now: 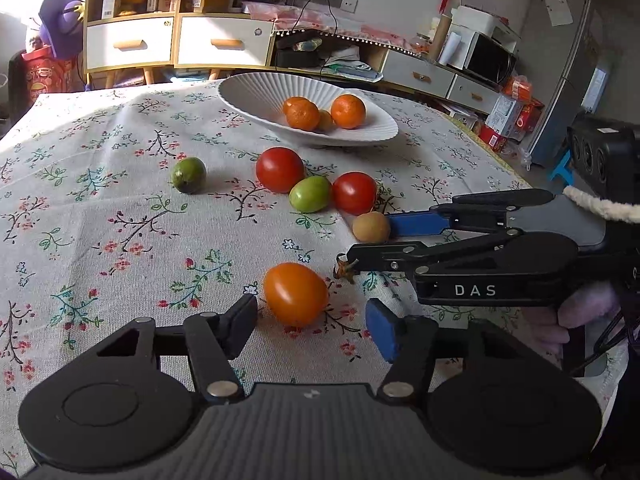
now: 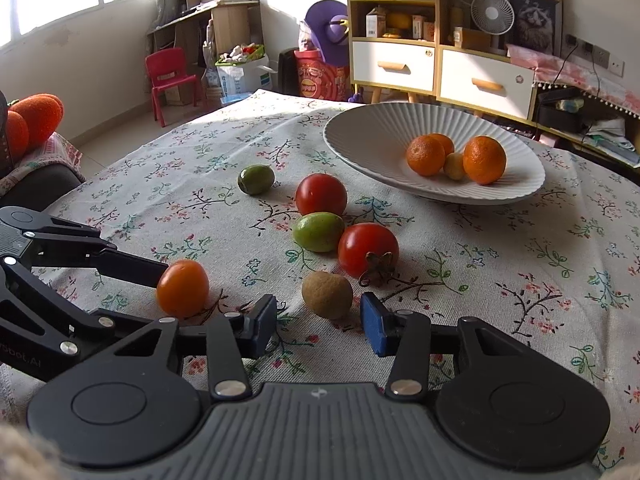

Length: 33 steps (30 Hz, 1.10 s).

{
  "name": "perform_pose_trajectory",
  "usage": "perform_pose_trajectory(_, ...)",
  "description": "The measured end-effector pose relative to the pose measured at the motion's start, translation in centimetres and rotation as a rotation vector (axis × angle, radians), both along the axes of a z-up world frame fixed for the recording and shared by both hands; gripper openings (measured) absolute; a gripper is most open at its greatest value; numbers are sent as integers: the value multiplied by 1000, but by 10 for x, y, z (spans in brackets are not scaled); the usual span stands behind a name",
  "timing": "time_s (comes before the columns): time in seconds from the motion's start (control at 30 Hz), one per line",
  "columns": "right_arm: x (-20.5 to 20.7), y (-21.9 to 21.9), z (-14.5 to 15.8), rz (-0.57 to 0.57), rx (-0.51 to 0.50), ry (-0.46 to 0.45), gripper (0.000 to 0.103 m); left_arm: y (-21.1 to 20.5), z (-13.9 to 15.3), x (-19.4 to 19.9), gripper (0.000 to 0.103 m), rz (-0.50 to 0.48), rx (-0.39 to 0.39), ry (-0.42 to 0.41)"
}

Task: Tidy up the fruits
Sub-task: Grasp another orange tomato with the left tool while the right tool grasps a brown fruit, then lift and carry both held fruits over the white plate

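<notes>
An orange tomato (image 1: 295,294) lies on the floral tablecloth between the open fingers of my left gripper (image 1: 314,326); it also shows in the right wrist view (image 2: 183,288). My right gripper (image 2: 319,326) is open around a small brown fruit (image 2: 327,295), which the left wrist view (image 1: 371,227) shows at its fingertips. Two red tomatoes (image 1: 280,169) (image 1: 354,193), a light green fruit (image 1: 310,193) and a darker green fruit (image 1: 188,175) lie beyond. A white ribbed bowl (image 1: 256,96) holds oranges (image 1: 348,111) and a small yellowish fruit.
A dry tomato stem (image 1: 345,270) lies on the cloth by the right gripper's finger. The table's far edge faces a yellow-and-white cabinet (image 1: 176,40). The right table edge (image 1: 492,152) drops toward boxes on the floor.
</notes>
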State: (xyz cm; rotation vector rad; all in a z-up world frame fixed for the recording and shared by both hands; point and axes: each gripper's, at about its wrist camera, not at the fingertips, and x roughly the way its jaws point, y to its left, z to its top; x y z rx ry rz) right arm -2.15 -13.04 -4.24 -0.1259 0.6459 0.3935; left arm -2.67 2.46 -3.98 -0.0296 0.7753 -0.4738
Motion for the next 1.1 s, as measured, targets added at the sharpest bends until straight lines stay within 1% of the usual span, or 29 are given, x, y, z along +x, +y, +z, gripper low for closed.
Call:
perform_pose_trajectory(0.17,1,0,0,0,10,2,35,-2,-1,2,54,-3,0,0)
perform_pose_trajectory(0.37,2,-2,1,-8,17,2,28,-1,-1,5,39,1,-13,12)
perform_pose_trajectory(0.47,3,-2,1,-12,22,4,25,-1,0,5,38,4,-16,14)
perform_pose_trajectory(0.73,3,-2,4,-13,25,4,25,1,1,7,37,18,-21,23)
perform_pose_trajectory(1.0,2,-1,11,-14,38,-17,25,2,9,10,35,40,-24,19)
perform_pose_trajectory(1.1,2,-1,14,-15,45,-22,25,2,13,13,32,48,-27,12)
